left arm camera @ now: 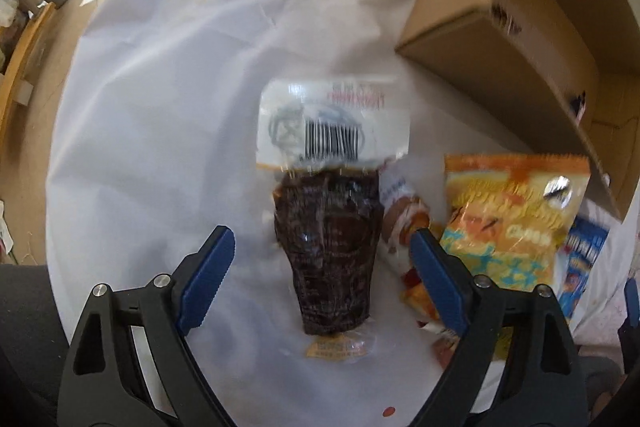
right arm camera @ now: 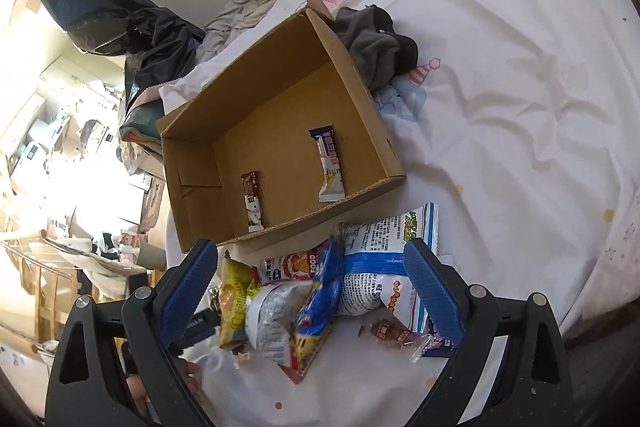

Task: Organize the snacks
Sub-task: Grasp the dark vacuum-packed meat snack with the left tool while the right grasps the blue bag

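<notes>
In the left wrist view a clear pack of dark brown snack (left arm camera: 328,247) with a barcode label lies on the white sheet. My left gripper (left arm camera: 322,267) points down over it, open, one pad on each side, neither touching. An orange cheese bag (left arm camera: 516,219) and a small bar (left arm camera: 400,215) lie to its right. In the right wrist view my right gripper (right arm camera: 310,263) stands open above a pile: a yellow pack (right arm camera: 234,303), a blue-red pack (right arm camera: 316,307), a white-blue bag (right arm camera: 380,267). The cardboard box (right arm camera: 360,99) behind the pile holds a brown bar (right arm camera: 252,201) and a white bar (right arm camera: 328,167).
The box wall (left arm camera: 500,39) rises to the upper right of the left gripper. A grey cloth (right arm camera: 380,39) lies by the box's far corner, and a black plastic bag (right arm camera: 132,27) and crumpled bedding sit behind it. A hand (right arm camera: 188,379) shows at the bottom left.
</notes>
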{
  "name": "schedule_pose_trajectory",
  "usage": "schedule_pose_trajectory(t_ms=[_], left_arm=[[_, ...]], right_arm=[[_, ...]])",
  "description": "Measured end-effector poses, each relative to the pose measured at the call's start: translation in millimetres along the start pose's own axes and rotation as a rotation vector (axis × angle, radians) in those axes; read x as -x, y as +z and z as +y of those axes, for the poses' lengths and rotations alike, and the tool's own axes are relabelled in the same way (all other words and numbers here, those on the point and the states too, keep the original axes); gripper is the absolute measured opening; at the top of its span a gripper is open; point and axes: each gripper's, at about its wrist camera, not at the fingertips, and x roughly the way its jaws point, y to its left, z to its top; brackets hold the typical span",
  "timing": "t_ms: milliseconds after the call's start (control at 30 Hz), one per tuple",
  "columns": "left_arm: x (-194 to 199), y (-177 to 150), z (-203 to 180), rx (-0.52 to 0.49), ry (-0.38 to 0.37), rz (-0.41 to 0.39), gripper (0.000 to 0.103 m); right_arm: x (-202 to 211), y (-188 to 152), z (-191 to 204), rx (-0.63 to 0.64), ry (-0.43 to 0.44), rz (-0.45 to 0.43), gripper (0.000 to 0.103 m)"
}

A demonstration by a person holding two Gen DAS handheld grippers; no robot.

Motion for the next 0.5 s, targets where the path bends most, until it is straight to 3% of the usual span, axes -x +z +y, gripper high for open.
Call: schedule_pose_trajectory(t_ms=[100,167,233,500], left_arm=[[-2.1,-3.7,-0.1,-0.002,0.000,-0.001,0.088],[-1.6,-5.5,3.9,-0.012,-0.013,-0.008,0.078],[1.3,-9.2,-2.1,-0.038,-0.022,-0.009,0.063],[11.0,-25.4,-14.4,-0.149,0.026,-0.028,0.054]], right_arm=[[-3.2,-0.5,1.5,-0.002,0.003,0.011,0.096],[-5.3,-1.0,4.1,0.005,0.003,0.015,0.096],[-6.3,-1.8,6.4,0.017,0.001,0.017,0.096],[-5.8,-1.8,3.8,0.012,-0.009,0.020,0.096]])
